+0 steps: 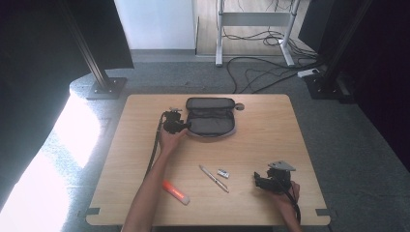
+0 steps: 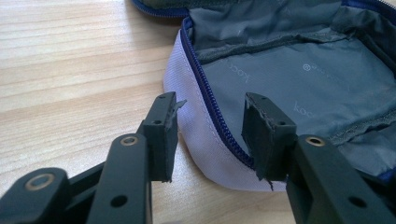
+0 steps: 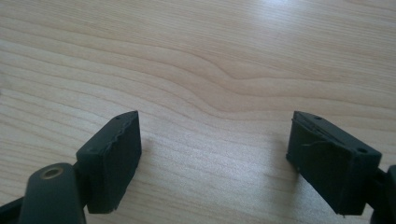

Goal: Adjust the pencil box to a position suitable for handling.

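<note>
Pencil case (image 1: 211, 117) lies unzipped and spread open near the table's (image 1: 270, 140) far edge, about centre; grey lining visible, nothing seen inside. Its long axis runs parallel to the far edge. Left gripper (image 1: 180, 126) at the case's left end, jaws apart straddling the near wall (image 2: 205, 140) and blue zipper (image 2: 212, 112), pads not pressing. Right gripper (image 1: 263, 181) near the near right corner, jaws wide over bare wood. Pen (image 1: 213, 178), small eraser (image 1: 223, 173) and orange marker (image 1: 175, 192) lie toward the near edge. Grey floor, cables (image 1: 261, 72) beyond.
</note>
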Available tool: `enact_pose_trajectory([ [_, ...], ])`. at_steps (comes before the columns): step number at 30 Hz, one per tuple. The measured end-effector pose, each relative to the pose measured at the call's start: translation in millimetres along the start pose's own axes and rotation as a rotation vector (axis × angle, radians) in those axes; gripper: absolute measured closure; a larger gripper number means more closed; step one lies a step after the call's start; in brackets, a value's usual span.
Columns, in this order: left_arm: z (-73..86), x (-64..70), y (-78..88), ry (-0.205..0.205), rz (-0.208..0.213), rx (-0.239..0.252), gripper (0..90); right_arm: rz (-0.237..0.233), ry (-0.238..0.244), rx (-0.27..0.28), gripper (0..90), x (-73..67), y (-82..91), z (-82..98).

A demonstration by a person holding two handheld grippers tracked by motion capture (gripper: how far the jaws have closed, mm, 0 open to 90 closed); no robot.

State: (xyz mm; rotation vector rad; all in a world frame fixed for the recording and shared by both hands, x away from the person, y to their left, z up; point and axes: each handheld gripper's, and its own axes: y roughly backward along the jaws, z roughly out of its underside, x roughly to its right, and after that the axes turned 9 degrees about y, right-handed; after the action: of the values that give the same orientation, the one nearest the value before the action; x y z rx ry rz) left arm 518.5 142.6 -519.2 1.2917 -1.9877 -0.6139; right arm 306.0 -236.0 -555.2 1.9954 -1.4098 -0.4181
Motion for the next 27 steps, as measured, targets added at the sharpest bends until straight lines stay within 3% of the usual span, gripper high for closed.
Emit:
enact_pose_trajectory([
  [10,1.6,2.3,-8.6,-0.005,-0.002,-0.022,65.1,-0.026,0.024,0.007,19.6,0.4,-2.2,-2.2],
  [11,1.8,2.4,-8.9,-0.004,-0.006,-0.021,66.1,-0.024,0.024,0.011,23.4,1.4,-2.1,-2.1],
  [15,0.8,0.4,-8.4,-0.002,0.000,-0.029,68.3,-0.017,0.000,0.021,28.6,3.4,-2.5,-2.9],
  [22,0.9,-0.9,-8.4,0.002,-0.003,-0.034,72.6,-0.036,-0.002,0.044,31.6,5.9,-4.6,-8.2],
  [27,1.0,-1.9,-8.3,0.008,0.000,-0.034,74.3,-0.063,-0.029,0.077,32.9,10.6,-1.7,-16.5],
])
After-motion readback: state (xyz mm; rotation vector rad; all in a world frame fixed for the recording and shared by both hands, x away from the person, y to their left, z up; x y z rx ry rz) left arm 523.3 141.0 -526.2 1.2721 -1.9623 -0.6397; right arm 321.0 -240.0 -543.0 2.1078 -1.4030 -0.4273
